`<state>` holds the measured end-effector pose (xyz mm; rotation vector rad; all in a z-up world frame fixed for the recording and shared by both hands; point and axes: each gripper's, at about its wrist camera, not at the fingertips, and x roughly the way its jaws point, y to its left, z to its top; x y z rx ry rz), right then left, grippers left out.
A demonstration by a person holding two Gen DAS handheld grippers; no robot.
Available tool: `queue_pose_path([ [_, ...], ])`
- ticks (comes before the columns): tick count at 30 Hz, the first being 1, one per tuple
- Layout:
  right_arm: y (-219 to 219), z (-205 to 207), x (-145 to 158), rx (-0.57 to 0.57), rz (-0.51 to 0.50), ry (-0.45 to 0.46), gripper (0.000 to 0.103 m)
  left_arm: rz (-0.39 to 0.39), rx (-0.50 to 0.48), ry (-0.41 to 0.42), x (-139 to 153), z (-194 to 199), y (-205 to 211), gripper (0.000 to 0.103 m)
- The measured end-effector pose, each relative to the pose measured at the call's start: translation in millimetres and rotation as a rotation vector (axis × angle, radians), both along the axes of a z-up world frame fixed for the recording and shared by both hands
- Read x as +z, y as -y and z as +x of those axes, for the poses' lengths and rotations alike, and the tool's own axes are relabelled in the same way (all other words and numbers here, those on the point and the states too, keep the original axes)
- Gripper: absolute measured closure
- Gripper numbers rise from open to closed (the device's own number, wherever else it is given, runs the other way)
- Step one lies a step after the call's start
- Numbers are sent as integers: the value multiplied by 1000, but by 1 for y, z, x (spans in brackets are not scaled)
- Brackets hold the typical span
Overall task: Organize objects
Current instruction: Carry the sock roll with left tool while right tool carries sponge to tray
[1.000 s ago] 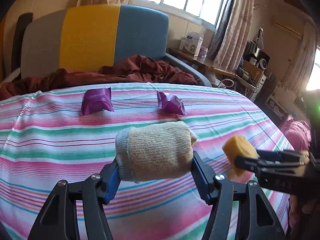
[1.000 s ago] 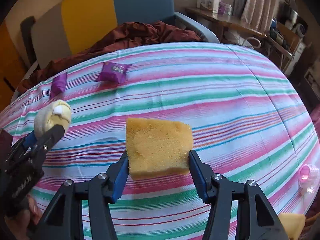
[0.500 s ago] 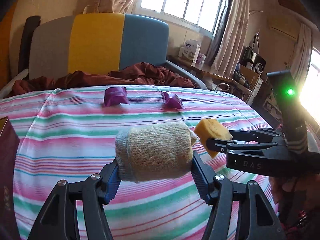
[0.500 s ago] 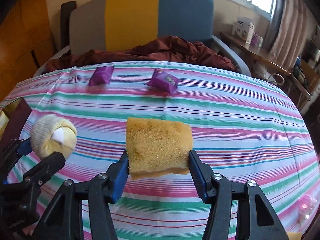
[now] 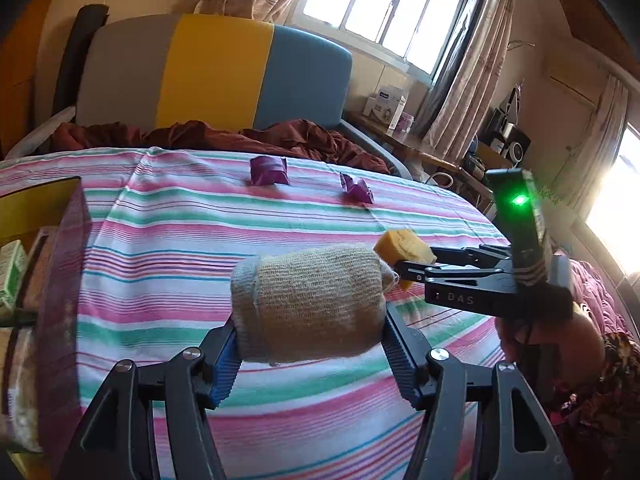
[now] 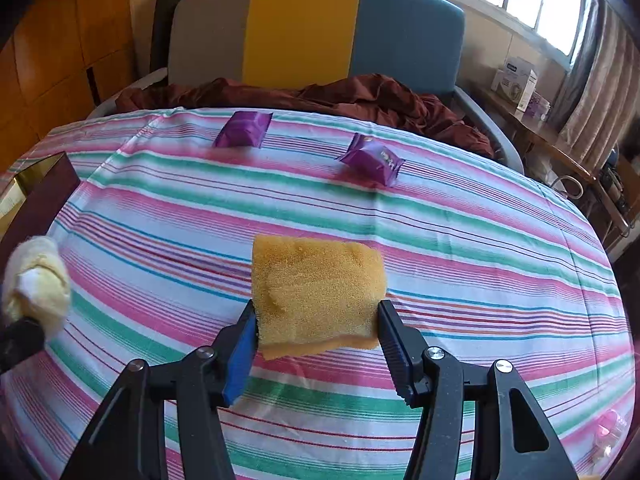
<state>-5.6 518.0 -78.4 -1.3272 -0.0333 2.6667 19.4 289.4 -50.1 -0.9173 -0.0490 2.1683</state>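
Left wrist view: maroon box (image 5: 60, 280) at far left with a green carton (image 5: 12, 276) inside. Our left claw (image 5: 308, 344) clamps the rolled sock (image 5: 308, 304) above the striped tabletop (image 5: 180, 240). Right wrist view: two purple packets (image 6: 244, 130) (image 6: 372, 160) face-on, our right claw (image 6: 316, 344) clamps the yellow sponge (image 6: 316, 292).

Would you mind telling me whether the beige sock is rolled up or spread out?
Rolled up: the sock forms a compact bundle clamped between the left tongs above the striped cloth.
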Motion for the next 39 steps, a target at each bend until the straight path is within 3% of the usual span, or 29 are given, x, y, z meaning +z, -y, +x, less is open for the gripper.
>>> queue_pose_path([
  [6,10,2,-1,29,-15,-11,45,40,30,-51,25,1,44,39],
  [11,28,5,-1,82,-10,-31,45,59,123,-69,38,-15,89,39],
  [19,74,12,7,204,-12,-50,45,81,265,-11,42,-63,153,39],
  [29,148,19,42,330,-51,-114,45,-3,359,136,25,-138,201,39],
  [39,205,17,57,407,-136,-158,45,-107,418,229,3,-189,213,38],
])
